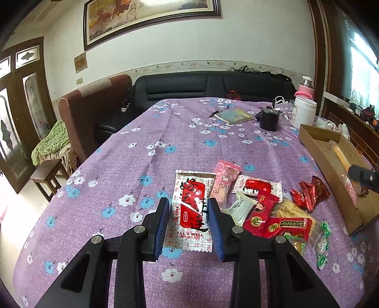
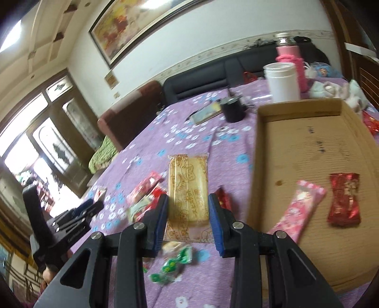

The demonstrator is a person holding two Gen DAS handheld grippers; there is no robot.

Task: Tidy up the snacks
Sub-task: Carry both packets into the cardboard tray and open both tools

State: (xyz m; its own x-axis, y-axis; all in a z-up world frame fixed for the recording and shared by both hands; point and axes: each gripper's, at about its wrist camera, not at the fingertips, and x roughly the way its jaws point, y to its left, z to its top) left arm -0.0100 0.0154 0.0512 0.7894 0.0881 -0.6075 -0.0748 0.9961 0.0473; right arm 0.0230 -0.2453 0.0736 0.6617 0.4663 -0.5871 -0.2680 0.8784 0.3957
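Indoors, purple floral tablecloth (image 1: 118, 165), black sofa (image 1: 213, 85), left gripper (image 1: 189, 220) clasping white-red packet (image 1: 193, 208), right gripper (image 2: 188, 220) clasping biscuit pack (image 2: 188, 187).

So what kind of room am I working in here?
Most likely a home living room: a black sofa against the wall, a large framed painting above it, and a table under a purple floral cloth strewn with snack packets.

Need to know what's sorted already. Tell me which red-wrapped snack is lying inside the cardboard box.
The shiny red foil candy with twisted ends, lying on the brown cardboard box floor beside the pink packet; other red wrappers lie on the purple cloth.
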